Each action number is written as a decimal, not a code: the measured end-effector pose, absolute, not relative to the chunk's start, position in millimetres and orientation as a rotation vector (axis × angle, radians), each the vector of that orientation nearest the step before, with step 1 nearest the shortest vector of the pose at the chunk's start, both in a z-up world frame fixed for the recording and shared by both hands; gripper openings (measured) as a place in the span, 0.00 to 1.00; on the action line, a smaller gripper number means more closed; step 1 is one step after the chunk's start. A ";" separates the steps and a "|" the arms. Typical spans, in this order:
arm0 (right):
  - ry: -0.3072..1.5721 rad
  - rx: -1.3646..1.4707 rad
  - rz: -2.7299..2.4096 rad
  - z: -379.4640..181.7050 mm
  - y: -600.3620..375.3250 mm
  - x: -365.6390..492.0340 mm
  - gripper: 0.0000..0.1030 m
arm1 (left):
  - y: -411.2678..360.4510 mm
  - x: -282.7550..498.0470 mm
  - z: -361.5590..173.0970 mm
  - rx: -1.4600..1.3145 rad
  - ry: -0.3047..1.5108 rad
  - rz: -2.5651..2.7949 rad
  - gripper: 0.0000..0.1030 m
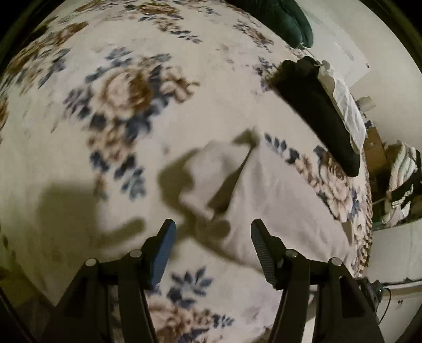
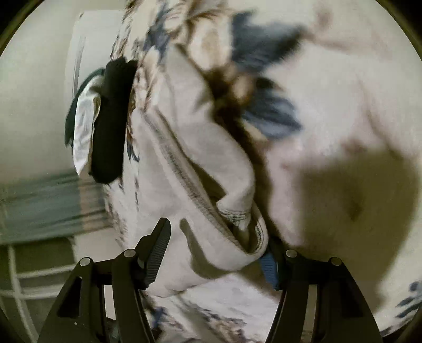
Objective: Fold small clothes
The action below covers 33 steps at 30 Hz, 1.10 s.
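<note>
A small white garment [image 1: 263, 190] lies on the floral blanket [image 1: 118, 92], partly folded, with a raised fold casting a shadow. My left gripper [image 1: 212, 232] is open and empty just above its near edge. In the right wrist view the same white garment [image 2: 200, 163] shows a stitched hem. My right gripper [image 2: 216, 237] is open, its jaws wide on either side of the garment's folded hem, and the right fingertip is hidden behind the cloth. The frames are motion-blurred.
A folded black garment [image 1: 319, 116] and a white folded one [image 1: 348, 110] lie at the blanket's far right edge; the black garment also shows in the right wrist view [image 2: 110, 124]. A dark green item [image 1: 290, 21] sits at the back. The floor lies beyond the edge.
</note>
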State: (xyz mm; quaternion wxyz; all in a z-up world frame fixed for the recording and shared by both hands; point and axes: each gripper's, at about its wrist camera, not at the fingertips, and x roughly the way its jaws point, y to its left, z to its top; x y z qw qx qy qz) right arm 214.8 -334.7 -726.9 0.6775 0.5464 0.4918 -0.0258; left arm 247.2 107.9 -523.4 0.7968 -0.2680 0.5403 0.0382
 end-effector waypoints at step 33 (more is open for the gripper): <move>1.269 1.230 0.086 -723.1 -396.1 280.5 0.20 | 116.7 337.4 -586.0 -0.893 1.238 -0.415 0.36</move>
